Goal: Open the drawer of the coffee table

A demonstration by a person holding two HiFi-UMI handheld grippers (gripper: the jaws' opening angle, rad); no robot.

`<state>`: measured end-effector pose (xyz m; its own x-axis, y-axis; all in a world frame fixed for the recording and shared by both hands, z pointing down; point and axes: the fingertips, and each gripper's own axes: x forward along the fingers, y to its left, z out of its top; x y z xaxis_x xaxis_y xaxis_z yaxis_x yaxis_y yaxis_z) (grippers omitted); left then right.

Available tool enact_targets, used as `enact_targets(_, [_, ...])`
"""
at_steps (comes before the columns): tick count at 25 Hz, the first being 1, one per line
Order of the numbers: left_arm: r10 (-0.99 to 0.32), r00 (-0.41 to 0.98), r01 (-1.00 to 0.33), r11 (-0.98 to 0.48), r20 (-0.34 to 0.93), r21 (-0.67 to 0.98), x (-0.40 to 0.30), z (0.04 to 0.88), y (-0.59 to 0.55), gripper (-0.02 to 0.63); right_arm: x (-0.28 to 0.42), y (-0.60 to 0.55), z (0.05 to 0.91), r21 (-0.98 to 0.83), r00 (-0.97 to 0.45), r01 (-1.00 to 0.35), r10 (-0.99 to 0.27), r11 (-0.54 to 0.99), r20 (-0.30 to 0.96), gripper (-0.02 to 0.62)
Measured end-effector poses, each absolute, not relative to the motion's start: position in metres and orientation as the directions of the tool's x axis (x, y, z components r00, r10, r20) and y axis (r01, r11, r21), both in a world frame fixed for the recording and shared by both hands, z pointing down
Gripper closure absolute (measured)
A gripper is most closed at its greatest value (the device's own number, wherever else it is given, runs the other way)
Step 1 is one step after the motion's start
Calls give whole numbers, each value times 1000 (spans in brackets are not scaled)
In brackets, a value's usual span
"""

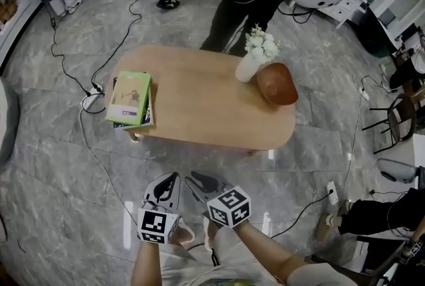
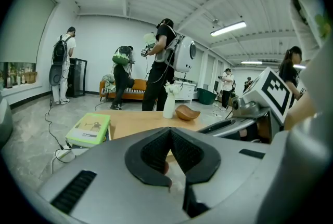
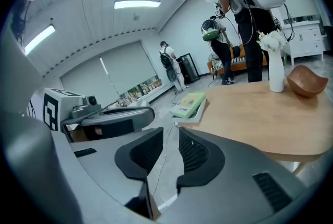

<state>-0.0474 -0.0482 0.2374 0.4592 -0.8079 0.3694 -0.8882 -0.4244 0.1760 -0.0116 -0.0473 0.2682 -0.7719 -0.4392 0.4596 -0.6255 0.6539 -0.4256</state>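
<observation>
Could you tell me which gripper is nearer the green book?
Left. The left gripper is in front of the table, nearest the green book; the right gripper is beside it, farther away.

Coffee table (image 1: 199, 99) at centre: pale wood, smooth and matt; bowl (image 1: 277, 83) on it: darker smooth wood; floor (image 1: 53, 172): grey veined stone, faintly glossy

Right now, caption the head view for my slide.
Left gripper and right gripper short of a coffee table with books, vase and bowl.
</observation>
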Motion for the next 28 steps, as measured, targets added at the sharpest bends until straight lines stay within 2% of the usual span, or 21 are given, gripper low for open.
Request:
enact_targets(7, [-803, 463, -886, -426, 375, 181, -54, 306, -64, 597, -21, -62, 339, -496, -775, -631, -467, 596, 426, 511])
enact_targets(13, [-811, 486, -873, -469, 326, 134, -50, 372, -96, 597, -23, -98, 414, -566, -756, -636, -570, 524, 322, 511])
enact_targets(19, [-822, 495, -868, -481, 283, 120, -66, 442, -111, 597, -31, -115, 490, -592, -757, -616, -599, 520, 262, 511])
enact_targets(28, [-774, 567, -818, -569, 282, 84, -57, 502, -131, 597, -42, -153, 581, -707, -722, -583, -654, 400, 225, 489])
